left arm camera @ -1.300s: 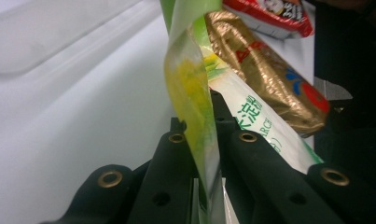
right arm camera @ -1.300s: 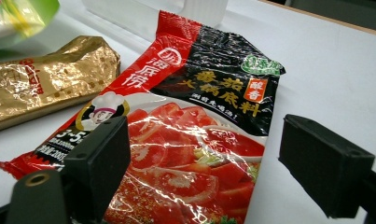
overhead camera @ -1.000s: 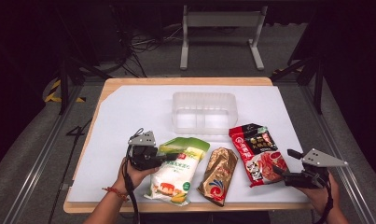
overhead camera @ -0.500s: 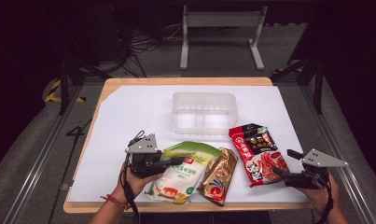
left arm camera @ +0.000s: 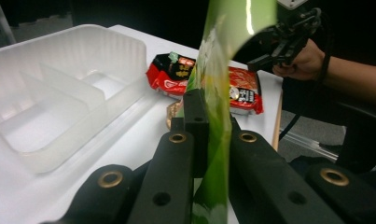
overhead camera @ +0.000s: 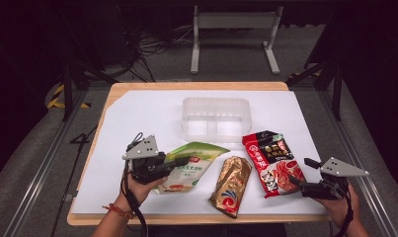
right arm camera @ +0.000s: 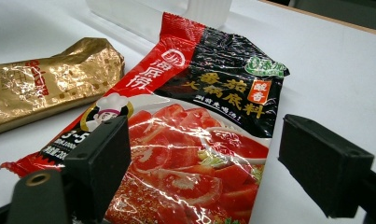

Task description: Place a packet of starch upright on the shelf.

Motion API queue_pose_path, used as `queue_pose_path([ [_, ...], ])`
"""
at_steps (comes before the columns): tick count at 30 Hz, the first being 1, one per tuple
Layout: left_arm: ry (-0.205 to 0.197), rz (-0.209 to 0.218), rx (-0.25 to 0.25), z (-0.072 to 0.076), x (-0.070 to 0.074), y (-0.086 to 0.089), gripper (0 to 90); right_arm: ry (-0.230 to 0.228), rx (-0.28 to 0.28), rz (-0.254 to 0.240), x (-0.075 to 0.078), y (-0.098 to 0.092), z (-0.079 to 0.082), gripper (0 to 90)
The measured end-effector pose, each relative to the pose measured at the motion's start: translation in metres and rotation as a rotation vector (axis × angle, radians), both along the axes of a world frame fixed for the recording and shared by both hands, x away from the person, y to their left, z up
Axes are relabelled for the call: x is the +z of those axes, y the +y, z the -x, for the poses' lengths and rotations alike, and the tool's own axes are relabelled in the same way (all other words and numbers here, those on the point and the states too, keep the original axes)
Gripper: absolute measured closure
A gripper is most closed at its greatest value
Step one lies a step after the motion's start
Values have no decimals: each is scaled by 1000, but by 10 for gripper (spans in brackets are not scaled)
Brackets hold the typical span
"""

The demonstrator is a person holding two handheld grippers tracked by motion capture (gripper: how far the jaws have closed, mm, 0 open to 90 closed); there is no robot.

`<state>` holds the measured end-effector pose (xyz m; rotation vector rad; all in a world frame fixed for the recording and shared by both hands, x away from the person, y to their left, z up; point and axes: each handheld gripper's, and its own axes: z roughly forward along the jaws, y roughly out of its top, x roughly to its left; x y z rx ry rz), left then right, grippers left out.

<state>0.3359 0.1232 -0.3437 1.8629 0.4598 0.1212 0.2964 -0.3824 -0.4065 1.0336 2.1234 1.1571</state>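
The green pouch (overhead camera: 189,165) is pinched by the left gripper (overhead camera: 184,161), whose jaws are pressed together on its thin edge; in the left gripper view the green pouch (left arm camera: 217,107) is seen standing on edge between the two black jaws, its glossy film curling over at the top. Taking the clear plastic tray (overhead camera: 215,118) as the landmark, the pouch is found on the near side of it, toward the person and slightly to the tray's left, close to but apart from its front wall. The tray (left arm camera: 59,93) is seen to be divided into compartments by low inner walls. A gold packet (overhead camera: 231,185) is laid nearer the person than the tray, just in front of its middle, beside the pouch. A red sauce packet (overhead camera: 274,162) is placed in front of the tray's right corner, flat on the white table cover (overhead camera: 142,113). The right gripper (overhead camera: 299,172) is held at the far right, well beyond the tray's right end, with its jaws spread wide; in the right gripper view the red sauce packet (right arm camera: 190,140) is seen lying on the cover between the two open jaws, untouched by either, and the gold packet (right arm camera: 50,81) lies beside it.
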Motion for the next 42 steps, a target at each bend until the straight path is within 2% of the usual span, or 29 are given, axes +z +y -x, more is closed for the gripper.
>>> queue_pose_path([
  [7, -23, 17, 36, -5, 4, 2, 900, 0, -3, -6, 0, -1, 0, 172],
  [9, -25, 42, 60, -8, 5, 3, 900, 2, -3, -11, 0, -1, 0, 172],
  [15, -30, 37, 124, -15, 4, 4, 900, 2, -6, -11, 0, -2, 0, 173],
  [17, -24, 58, 130, -19, 4, 5, 900, 3, -7, -9, 0, -2, 0, 173],
  [20, -43, 67, 155, -22, 7, 4, 900, 3, -7, -12, 0, -2, 0, 174],
  [25, -66, 90, 181, -30, 14, -2, 900, 0, -10, -15, 0, -2, 0, 174],
  [33, -71, 110, 211, -44, 23, -12, 900, -11, -6, -23, 1, -3, 1, 173],
  [39, -68, 151, 284, -59, 28, -19, 900, -16, -6, -18, 1, -3, 2, 173],
  [42, -73, 146, 306, -64, 29, -21, 900, -15, -7, -20, 1, -3, 2, 173],
])
